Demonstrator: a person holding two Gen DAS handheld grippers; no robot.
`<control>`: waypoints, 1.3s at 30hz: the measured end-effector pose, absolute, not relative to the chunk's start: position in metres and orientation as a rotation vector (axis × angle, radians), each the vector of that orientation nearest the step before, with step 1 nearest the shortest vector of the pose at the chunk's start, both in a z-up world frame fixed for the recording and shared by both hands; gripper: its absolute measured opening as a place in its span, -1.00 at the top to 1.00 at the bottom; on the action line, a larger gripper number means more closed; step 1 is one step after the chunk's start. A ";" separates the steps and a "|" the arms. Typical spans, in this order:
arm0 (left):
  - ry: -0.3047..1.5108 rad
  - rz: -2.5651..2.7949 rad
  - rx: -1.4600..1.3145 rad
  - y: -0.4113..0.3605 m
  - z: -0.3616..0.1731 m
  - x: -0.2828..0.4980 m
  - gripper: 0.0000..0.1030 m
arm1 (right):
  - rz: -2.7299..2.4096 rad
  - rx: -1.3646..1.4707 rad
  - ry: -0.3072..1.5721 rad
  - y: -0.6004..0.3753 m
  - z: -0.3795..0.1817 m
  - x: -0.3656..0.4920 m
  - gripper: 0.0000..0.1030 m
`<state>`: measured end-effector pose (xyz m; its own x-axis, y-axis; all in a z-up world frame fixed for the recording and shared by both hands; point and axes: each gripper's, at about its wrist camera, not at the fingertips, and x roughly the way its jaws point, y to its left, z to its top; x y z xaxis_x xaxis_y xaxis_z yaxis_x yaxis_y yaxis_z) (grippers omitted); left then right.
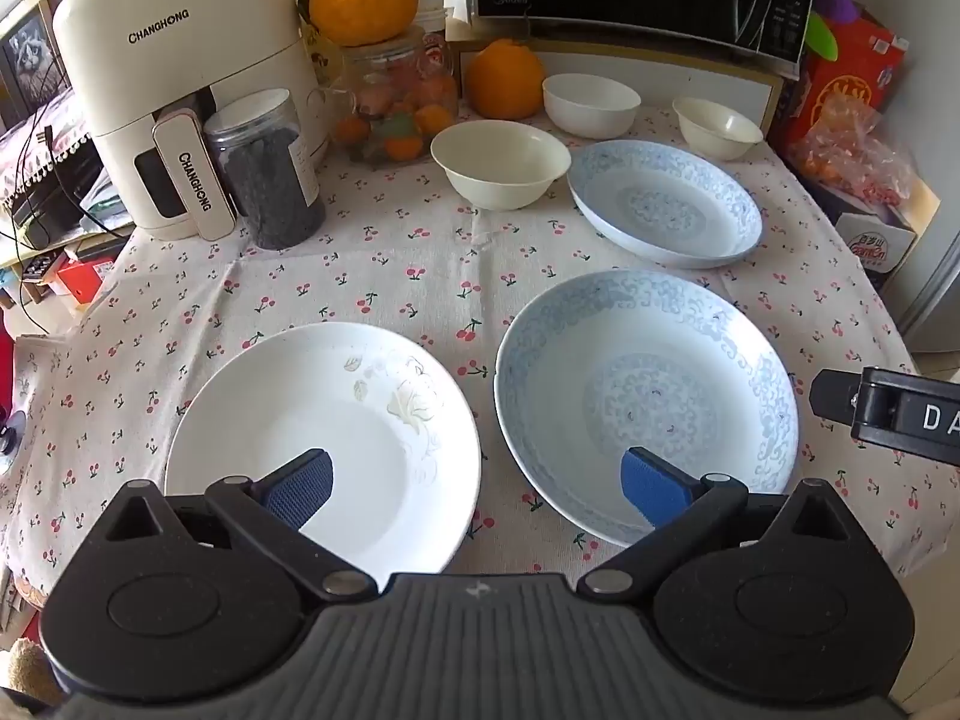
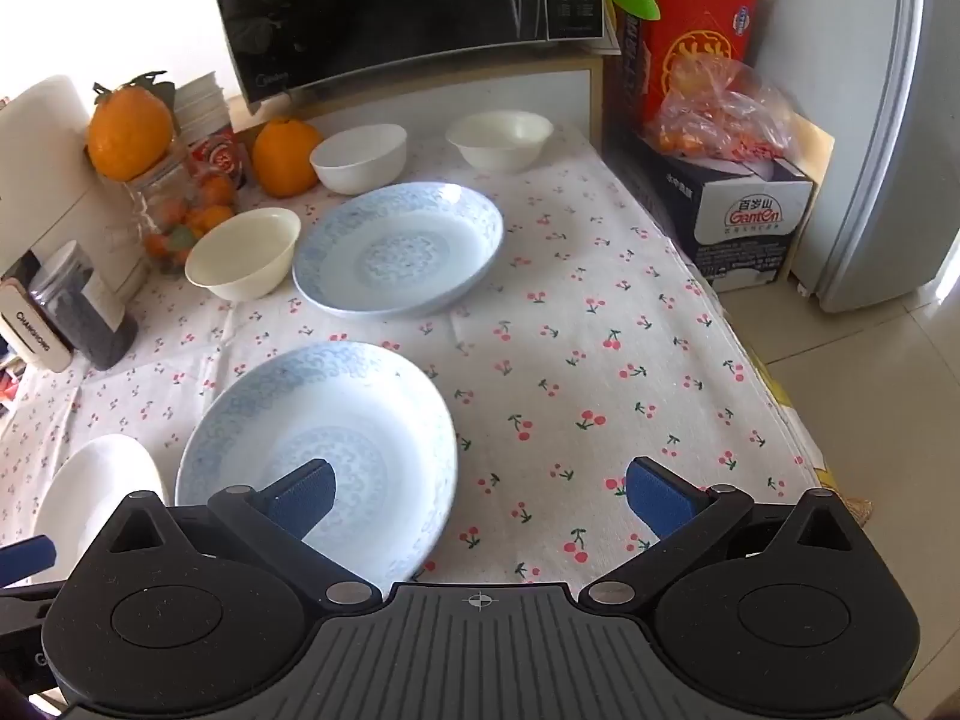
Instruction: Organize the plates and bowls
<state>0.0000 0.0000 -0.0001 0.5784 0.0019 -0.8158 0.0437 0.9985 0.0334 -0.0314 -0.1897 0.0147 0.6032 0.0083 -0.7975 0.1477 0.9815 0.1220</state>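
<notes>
Both tools hang over the table with nothing in their grasp. The left gripper [image 1: 477,483] has its blue ribbed pads spread as wide as they go, one above the white plate [image 1: 324,450] and one above the near blue plate [image 1: 645,402]. The right gripper [image 2: 480,498] is spread just as wide and holds nothing either, one pad over that same near blue plate [image 2: 318,450] and the other over bare tablecloth [image 2: 600,360].

Taking the near blue plate as the marker: it is a round, glossy, shallow dish with a pale scrolled pattern on its rim and centre. The white plate, smooth with a faint flower print, lies just beside it on its left, a strip of cloth between them. Behind it sits the far blue plate [image 1: 663,204], same glaze and pattern. Left of that one, almost touching its rim, stands a cream bowl [image 1: 500,165]. Further back are a white bowl [image 1: 591,104] and a second cream bowl [image 1: 717,127], both plain and round.

The cloth is a woven fabric printed with cherries, creased in folds.
</notes>
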 end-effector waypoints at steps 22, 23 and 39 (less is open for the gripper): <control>0.943 -0.027 0.051 -0.001 0.002 0.000 -0.99 | -0.047 0.166 0.935 -0.181 0.013 -0.033 -1.00; 0.944 -0.027 0.051 0.000 0.002 0.001 -0.99 | -0.046 0.167 0.936 -0.181 0.013 -0.033 -1.00; 0.941 -0.027 0.051 0.000 0.001 -0.001 -0.99 | -0.043 0.166 0.937 -0.179 0.012 -0.034 -1.00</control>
<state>-0.0006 -0.0004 0.0006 0.5885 -0.0008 -0.8085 0.0457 0.9984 0.0322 -0.0340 -0.1791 0.0118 0.5923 0.0353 -0.8049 0.1084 0.9865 0.1231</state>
